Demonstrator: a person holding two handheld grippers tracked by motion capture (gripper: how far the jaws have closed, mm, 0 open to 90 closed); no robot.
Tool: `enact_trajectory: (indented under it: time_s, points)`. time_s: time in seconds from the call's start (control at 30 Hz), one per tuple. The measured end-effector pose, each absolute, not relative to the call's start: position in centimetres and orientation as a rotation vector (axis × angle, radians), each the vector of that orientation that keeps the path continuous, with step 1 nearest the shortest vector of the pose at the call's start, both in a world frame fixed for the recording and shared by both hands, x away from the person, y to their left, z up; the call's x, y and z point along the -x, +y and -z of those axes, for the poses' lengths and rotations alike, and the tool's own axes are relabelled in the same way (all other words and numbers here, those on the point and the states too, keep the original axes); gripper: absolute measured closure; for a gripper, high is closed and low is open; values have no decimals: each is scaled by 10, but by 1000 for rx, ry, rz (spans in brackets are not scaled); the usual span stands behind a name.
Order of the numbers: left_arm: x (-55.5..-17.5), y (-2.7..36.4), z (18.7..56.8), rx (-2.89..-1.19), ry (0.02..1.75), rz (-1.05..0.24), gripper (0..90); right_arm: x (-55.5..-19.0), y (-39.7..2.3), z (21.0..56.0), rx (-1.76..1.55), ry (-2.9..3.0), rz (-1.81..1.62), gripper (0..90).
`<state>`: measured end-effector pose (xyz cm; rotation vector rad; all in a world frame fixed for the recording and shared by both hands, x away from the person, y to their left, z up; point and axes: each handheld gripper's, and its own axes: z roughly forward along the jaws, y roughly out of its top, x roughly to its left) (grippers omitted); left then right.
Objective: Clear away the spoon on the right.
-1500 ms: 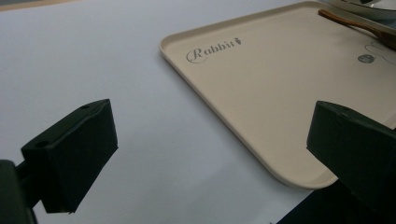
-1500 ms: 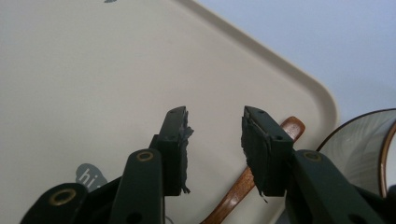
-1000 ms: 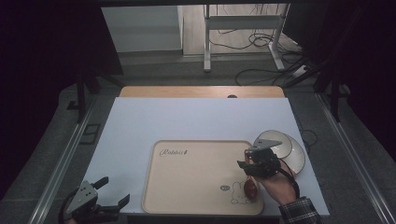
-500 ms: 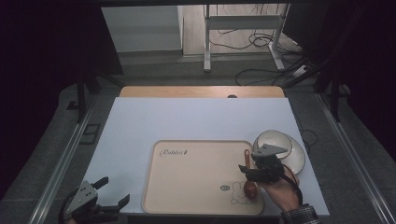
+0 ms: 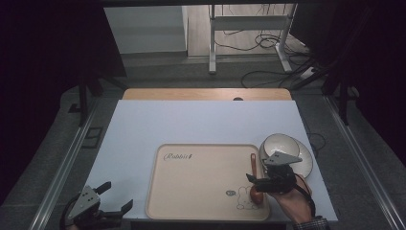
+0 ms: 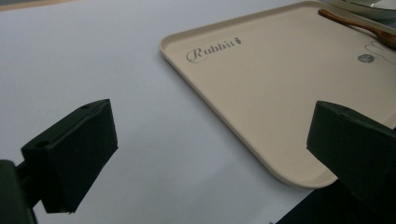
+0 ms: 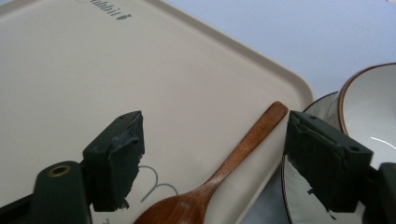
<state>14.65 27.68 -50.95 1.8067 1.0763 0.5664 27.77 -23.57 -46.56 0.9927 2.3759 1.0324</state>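
A beige tray [image 5: 201,184] printed "Rabbit" lies on the white table. A brown wooden spoon [image 5: 254,178] rests along the tray's right side, handle pointing away from me. My right gripper [image 5: 262,182] hovers over the spoon's bowl end, open; in the right gripper view the spoon [image 7: 224,168] lies free between the two jaws. Right of the tray a white bowl [image 5: 280,146] sits on a plate [image 5: 305,165]. My left gripper [image 5: 112,199] stands open at the table's front left corner, left of the tray [image 6: 280,88], holding nothing.
A wooden strip [image 5: 206,94] runs along the table's far edge. Beyond it are a metal stand [image 5: 249,33] and cables [image 5: 268,76] on the floor. Metal rails [image 5: 62,167] flank the table on both sides.
The right gripper has drawn back toward the table's near edge, from over the spoon's handle to over its bowl end. The left gripper has not moved.
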Motion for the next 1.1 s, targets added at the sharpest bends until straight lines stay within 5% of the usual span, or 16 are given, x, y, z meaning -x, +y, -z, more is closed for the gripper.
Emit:
enact_trajectory:
  time_s: [0.77,1.1]
  points:
    - [-146,277,510,-1807,1076,-567,13,-251,-261,469,-1020,2300,-1094,6]
    - [-146,277,510,-1806,1077,-567,13,-238,-275,473,-1029,2241,-1119,0]
